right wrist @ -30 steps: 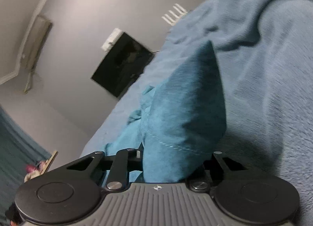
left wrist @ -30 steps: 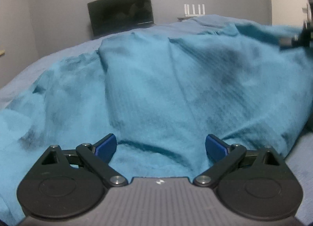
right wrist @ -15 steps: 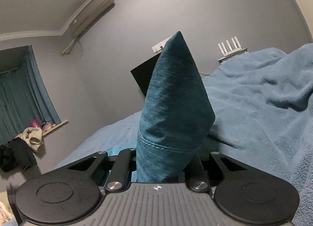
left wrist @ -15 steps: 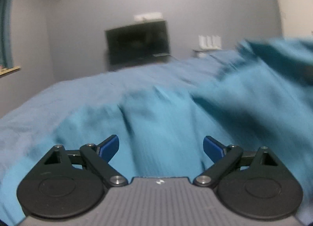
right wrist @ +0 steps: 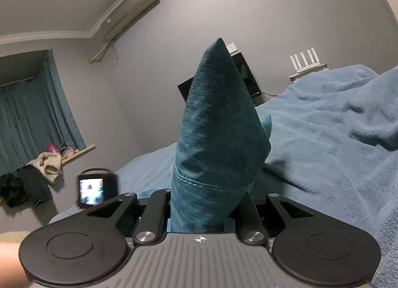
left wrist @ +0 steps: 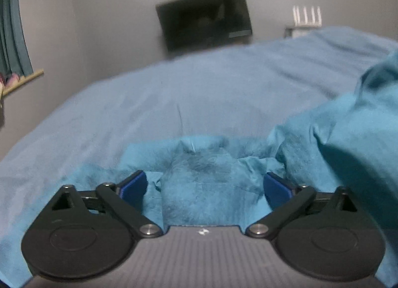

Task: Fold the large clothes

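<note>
A large teal garment [left wrist: 348, 133] lies bunched on a blue bedspread [left wrist: 174, 98]. In the left wrist view my left gripper [left wrist: 205, 186] is open, its blue pads [left wrist: 134, 184] on either side of a crumpled edge of the garment, low over the bed. In the right wrist view my right gripper [right wrist: 202, 203] is shut on a hemmed corner of the teal garment [right wrist: 216, 126], which stands up in a point in front of the camera and hides the fingertips. The left gripper's body with its small screen [right wrist: 95, 189] shows at the left.
A dark TV [left wrist: 204, 16] hangs on the grey far wall, with a white router [left wrist: 307, 15] on a shelf to its right. A curtained window [right wrist: 32, 111] with a ledge holding clothes [right wrist: 29, 178] is at the left. The bedspread rises in folds [right wrist: 348, 118] at the right.
My left gripper has moved back toward the garment's near edge, so more bare bedspread shows beyond it. My right gripper has lifted and levelled out, still holding the corner.
</note>
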Action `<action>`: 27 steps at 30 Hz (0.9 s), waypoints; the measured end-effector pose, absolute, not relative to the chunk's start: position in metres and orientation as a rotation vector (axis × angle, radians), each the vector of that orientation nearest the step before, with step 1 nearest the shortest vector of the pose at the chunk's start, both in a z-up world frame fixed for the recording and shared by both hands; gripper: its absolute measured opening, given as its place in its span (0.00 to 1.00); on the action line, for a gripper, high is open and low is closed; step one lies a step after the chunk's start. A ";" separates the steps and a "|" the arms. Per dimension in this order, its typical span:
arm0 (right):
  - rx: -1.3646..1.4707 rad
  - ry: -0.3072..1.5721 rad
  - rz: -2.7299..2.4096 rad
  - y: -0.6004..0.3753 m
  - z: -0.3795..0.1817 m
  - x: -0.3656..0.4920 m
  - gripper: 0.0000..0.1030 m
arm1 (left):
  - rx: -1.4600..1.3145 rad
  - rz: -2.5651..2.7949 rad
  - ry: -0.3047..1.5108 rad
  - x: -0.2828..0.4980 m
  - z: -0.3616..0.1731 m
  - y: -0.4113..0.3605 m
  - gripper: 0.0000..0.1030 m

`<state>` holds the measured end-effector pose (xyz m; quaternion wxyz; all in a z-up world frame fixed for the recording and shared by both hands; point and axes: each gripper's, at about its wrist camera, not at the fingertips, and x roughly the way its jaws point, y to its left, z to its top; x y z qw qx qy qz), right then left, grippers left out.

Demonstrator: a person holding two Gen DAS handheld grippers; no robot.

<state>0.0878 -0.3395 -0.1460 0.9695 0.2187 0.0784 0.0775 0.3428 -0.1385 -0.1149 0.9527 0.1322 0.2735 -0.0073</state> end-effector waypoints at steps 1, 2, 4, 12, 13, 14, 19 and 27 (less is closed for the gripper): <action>0.434 0.160 0.165 -0.339 -0.147 0.089 0.18 | 0.281 -0.016 0.583 0.349 -0.121 -0.141 1.00; 0.426 0.162 0.173 -0.339 -0.147 0.089 0.18 | 0.288 -0.017 0.602 0.353 -0.126 -0.143 1.00; 0.412 0.164 0.187 -0.338 -0.148 0.090 0.18 | 0.265 -0.014 0.628 0.360 -0.130 -0.141 1.00; 0.408 0.177 0.163 -0.343 -0.151 0.084 0.18 | 0.283 -0.111 0.584 0.289 -0.090 -0.115 1.00; 0.410 0.177 0.159 -0.342 -0.151 0.083 0.18 | 0.300 -0.150 0.574 0.264 -0.085 -0.109 1.00; 0.407 0.176 0.157 -0.342 -0.151 0.083 0.18 | 0.320 -0.187 0.577 0.242 -0.081 -0.104 1.00; 0.378 0.174 0.140 -0.332 -0.148 0.075 0.17 | 0.359 -0.289 0.622 0.149 -0.091 -0.076 1.00; 0.275 0.171 0.110 -0.291 -0.119 0.061 0.17 | 0.395 -0.294 0.653 0.133 -0.142 -0.072 1.00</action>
